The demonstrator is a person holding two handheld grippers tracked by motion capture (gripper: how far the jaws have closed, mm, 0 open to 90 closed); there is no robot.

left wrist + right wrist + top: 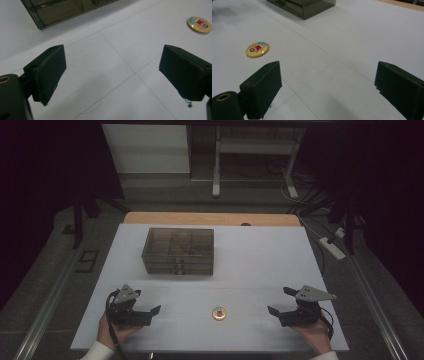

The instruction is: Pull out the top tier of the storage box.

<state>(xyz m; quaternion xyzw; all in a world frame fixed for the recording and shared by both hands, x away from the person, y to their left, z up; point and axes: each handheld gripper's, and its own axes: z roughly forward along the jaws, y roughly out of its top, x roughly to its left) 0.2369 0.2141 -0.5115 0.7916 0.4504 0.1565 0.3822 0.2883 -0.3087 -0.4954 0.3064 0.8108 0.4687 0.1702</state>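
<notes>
A: Nearest the lens, at 6 o'clock in the high view, two hands are seen at the front edge of the desk [250, 255]. The left tool [150, 312] is held at 7 o'clock, the right tool [277, 306] at 5 o'clock. Both are spread wide, with nothing between the jaws.

B: Confirmed from the gripper views. Bare white desk is seen between the black jaws of each.

A: The badge [219, 314], a small round pin with a cartoon figure, is noted flat on the desk between the two tools, touched by neither.

B: Bearing from each tool?

A: In the right gripper view the badge [257, 49] is placed at 10 o'clock, ahead and left of the jaws. In the left gripper view the badge [199, 24] is placed at 2 o'clock, far up toward the corner.

B: Nearer hand?

A: The right tool is judged somewhat nearer; the badge lies right of the midpoint between them. Being round, it offers no long axis, so any jaw heading would serve.

B: The box?

A: A smoky clear compartment box [178, 251] is recorded at 11 o'clock from the badge, well apart, closed as far as can be told.
</notes>
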